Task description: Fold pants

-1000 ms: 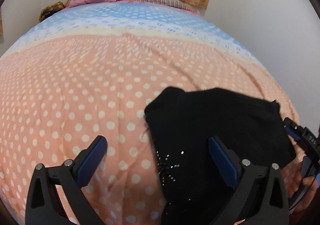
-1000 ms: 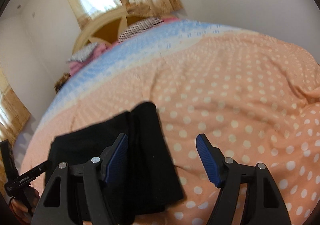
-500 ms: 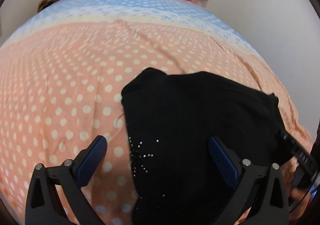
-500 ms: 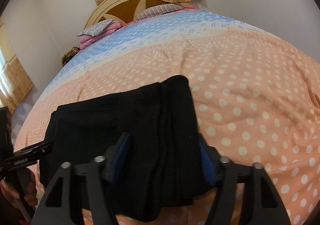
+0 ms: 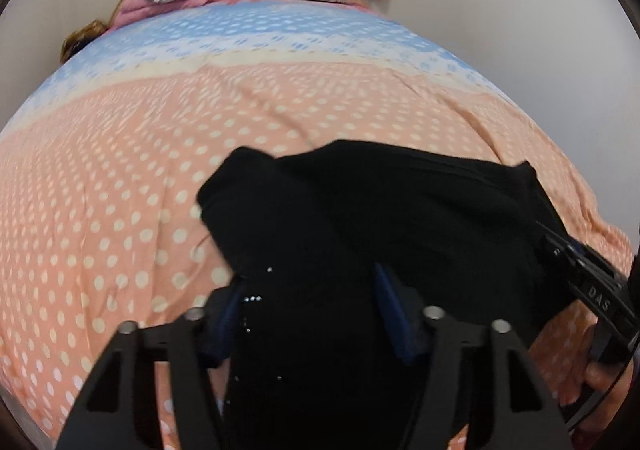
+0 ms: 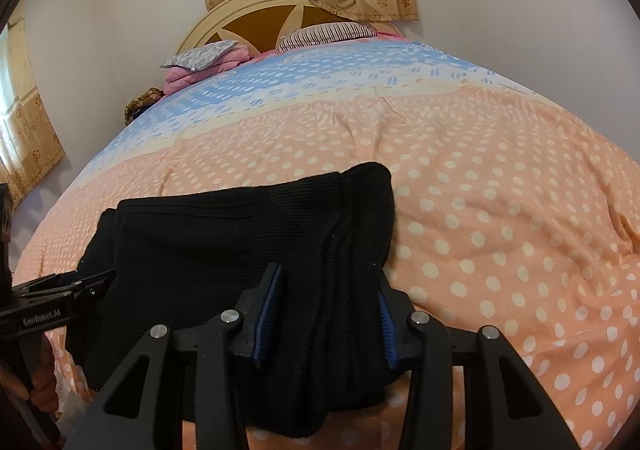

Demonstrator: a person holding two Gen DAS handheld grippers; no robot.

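Note:
Black pants [image 5: 400, 218] lie partly folded near the front edge of the bed. In the left wrist view my left gripper [image 5: 310, 310] has its blue pads on either side of the left end of the pants, the one with small sparkling studs, and is closing on the cloth. In the right wrist view the pants [image 6: 240, 234] show ribbed folds at their right end. My right gripper [image 6: 326, 310] has its pads pressed on either side of that bunched right end.
The bed has a peach polka-dot cover [image 6: 500, 210] with a blue band further back [image 6: 320, 78]. Pillows [image 6: 328, 32] and pink bedding [image 6: 200, 68] lie against the headboard. Walls stand close on the right. Each gripper shows at the edge of the other's view.
Both grippers moved down onto the pants and narrowed from wide open to closed around the cloth, left on the left end, right on the right end.

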